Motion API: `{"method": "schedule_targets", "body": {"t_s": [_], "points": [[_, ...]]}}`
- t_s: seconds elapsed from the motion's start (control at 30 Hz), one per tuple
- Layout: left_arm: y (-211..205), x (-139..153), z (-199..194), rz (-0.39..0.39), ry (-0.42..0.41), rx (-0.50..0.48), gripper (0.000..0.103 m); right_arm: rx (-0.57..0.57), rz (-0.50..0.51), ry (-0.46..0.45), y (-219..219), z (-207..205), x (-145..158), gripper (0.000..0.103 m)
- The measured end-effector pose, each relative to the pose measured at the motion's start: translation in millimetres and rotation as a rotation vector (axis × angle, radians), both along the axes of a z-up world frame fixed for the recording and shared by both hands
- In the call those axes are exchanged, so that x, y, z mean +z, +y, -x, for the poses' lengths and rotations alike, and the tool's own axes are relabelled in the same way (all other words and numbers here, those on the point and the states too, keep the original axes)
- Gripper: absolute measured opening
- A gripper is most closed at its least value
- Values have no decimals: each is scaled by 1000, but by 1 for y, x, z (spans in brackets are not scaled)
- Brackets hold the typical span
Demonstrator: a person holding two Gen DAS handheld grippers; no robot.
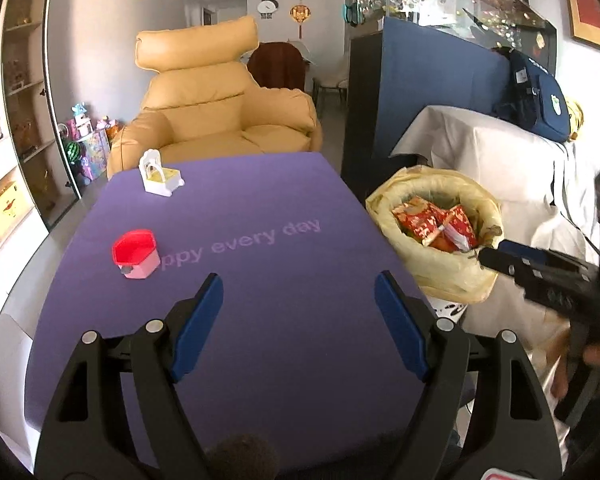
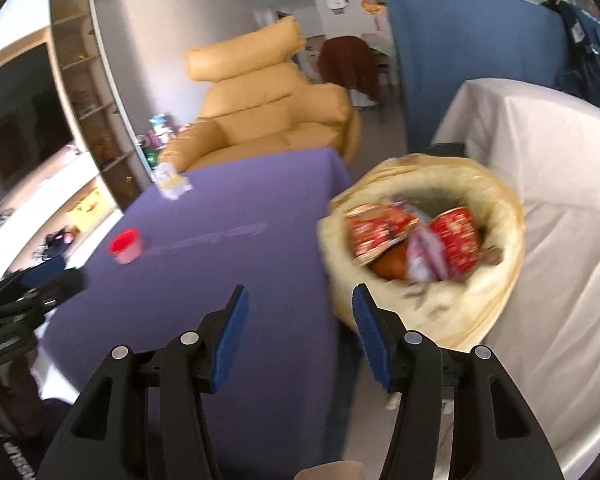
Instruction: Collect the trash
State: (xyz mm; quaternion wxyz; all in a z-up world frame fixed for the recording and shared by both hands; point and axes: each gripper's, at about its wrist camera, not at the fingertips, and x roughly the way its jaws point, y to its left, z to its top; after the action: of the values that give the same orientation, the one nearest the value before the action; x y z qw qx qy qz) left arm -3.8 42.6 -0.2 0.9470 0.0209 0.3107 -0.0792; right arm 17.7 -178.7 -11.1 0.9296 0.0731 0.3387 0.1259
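Note:
A bin lined with a yellow bag (image 1: 448, 280) (image 2: 500, 280) stands off the right edge of the purple table (image 1: 280, 208) (image 2: 240, 280). Red snack wrappers (image 1: 420, 220) (image 2: 456, 240) lie inside it. My left gripper (image 1: 298, 280) hovers open over the near part of the table with nothing between its blue pads. My right gripper (image 2: 300, 292) is also open and empty, at the table's right edge just short of the bin; in the left wrist view the right gripper (image 1: 496, 254) reaches the bin's near rim. A red-and-pink cup (image 1: 134, 254) (image 2: 126, 246) and a small white-and-yellow box (image 1: 158, 176) (image 2: 172, 182) sit on the table.
A yellow armchair (image 1: 220, 108) (image 2: 268, 112) stands behind the table. A white-draped sofa (image 1: 500, 160) (image 2: 560, 180) lies to the right of the bin, with a blue panel (image 1: 432, 80) behind. Shelving (image 1: 24, 120) lines the left wall.

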Motion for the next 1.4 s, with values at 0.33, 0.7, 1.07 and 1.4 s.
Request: {"method": "schedule_targets", "body": {"t_s": [0.33, 0.7, 1.07, 1.4], "points": [[-9, 2, 4, 5, 10, -5, 74, 13, 70, -58, 31, 26, 11, 51], [-18, 3, 2, -5, 12, -12, 74, -29, 53, -88, 19, 30, 13, 51], [-18, 1, 2, -3, 12, -21, 74, -40, 65, -97, 18, 32, 12, 51], [-18, 2, 2, -5, 16, -27, 74, -45, 79, -105, 16, 31, 14, 51]]}}
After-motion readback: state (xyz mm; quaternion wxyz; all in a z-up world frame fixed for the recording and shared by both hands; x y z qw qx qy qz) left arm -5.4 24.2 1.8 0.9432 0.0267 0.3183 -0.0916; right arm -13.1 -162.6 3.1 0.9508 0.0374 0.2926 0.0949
